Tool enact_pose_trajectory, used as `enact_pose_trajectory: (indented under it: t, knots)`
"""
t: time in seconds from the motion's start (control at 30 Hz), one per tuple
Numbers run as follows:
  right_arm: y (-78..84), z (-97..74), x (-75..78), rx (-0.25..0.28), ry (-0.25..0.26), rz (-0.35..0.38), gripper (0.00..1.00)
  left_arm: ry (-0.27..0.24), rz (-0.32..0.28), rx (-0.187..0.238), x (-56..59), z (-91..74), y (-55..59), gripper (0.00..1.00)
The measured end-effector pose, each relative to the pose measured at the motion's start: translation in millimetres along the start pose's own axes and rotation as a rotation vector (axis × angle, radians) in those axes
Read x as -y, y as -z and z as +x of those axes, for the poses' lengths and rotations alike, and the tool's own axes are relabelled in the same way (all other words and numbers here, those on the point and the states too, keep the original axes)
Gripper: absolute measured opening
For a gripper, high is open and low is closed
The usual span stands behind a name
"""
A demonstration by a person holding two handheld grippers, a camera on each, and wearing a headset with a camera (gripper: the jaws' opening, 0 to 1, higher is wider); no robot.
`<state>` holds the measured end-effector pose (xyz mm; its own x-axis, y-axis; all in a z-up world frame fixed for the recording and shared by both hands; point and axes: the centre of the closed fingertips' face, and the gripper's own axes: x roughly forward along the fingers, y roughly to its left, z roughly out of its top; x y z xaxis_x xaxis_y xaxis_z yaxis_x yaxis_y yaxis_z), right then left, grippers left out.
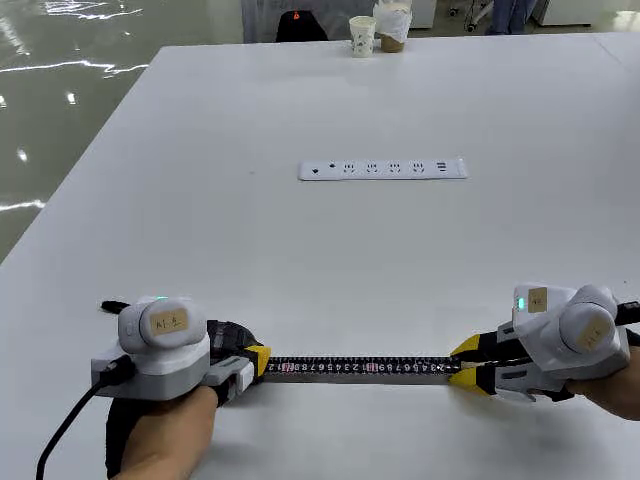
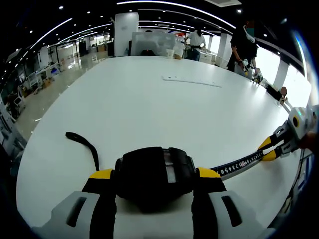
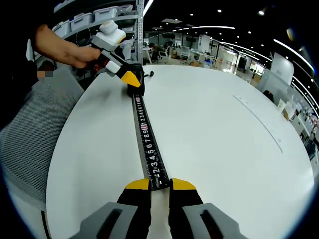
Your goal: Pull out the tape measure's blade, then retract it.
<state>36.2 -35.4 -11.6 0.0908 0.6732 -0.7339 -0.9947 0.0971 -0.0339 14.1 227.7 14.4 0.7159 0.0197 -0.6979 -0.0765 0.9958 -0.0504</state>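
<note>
White numerals run along the black blade (image 1: 360,366); in your right gripper view you can read single digits climbing from 2 to 8, then a red mark, then digits again; the tan stickers (image 1: 168,322) on both gripper housings carry writing too small to read. Your left gripper (image 1: 255,360) has its yellow-tipped jaws spread wide and clamped on either side of the black tape measure case (image 2: 154,164), at the near side of the white table (image 1: 400,250); the case's black wrist strap (image 2: 82,142) trails on the surface. Your right gripper (image 3: 160,184) has its jaws nearly together, pinching the blade's free end; the blade runs straight between the two grippers, low along the tabletop. A white power strip (image 1: 382,169) lies farther out, well apart.
</note>
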Motion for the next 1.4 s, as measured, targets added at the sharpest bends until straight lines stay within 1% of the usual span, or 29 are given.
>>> enact_pose_trajectory:
  t: [0.4, 1.4]
  knots:
    - [-1.7, 1.1, -1.5, -0.006, -0.003, -0.001, 0.09, 0.001, -0.005, 0.002, -0.4, 0.4, 0.6, 0.56]
    - [-16.9, 16.0, -6.1, -0.001, -0.02, -0.009, 0.09, 0.006, -0.008, 0.0, -0.5, 0.5, 0.0, 0.56]
